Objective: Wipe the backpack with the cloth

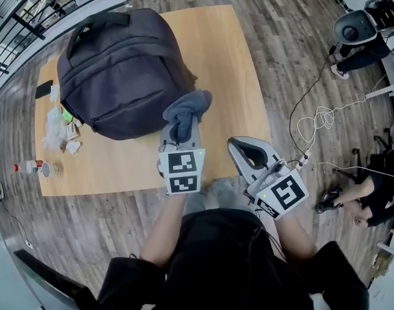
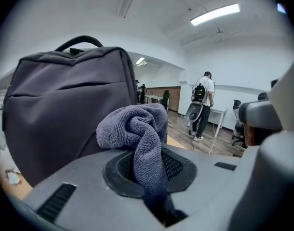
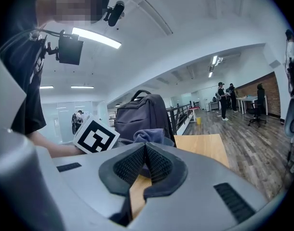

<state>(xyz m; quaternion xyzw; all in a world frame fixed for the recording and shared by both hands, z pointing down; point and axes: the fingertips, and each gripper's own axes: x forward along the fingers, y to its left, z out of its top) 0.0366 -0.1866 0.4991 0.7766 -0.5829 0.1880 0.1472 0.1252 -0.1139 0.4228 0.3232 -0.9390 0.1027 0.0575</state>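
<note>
A dark grey backpack (image 1: 119,70) lies on the wooden table (image 1: 229,63), its handle toward the far left. My left gripper (image 1: 183,129) is shut on a grey-blue cloth (image 1: 187,112), which bunches out of the jaws just beside the backpack's near right side; whether it touches the bag I cannot tell. In the left gripper view the cloth (image 2: 137,134) hangs between the pads with the backpack (image 2: 65,105) right behind it. My right gripper (image 1: 243,148) is shut and holds nothing, near the table's front edge. The right gripper view shows the backpack (image 3: 142,114) and the cloth (image 3: 149,135) beyond its closed jaws.
Small clutter sits at the table's left end: plastic packets (image 1: 58,128), a phone (image 1: 44,89), a bottle (image 1: 29,166). White cables (image 1: 320,118) trail over the wood floor at right, by a seated person's legs (image 1: 371,192). People stand in the far room (image 2: 202,105).
</note>
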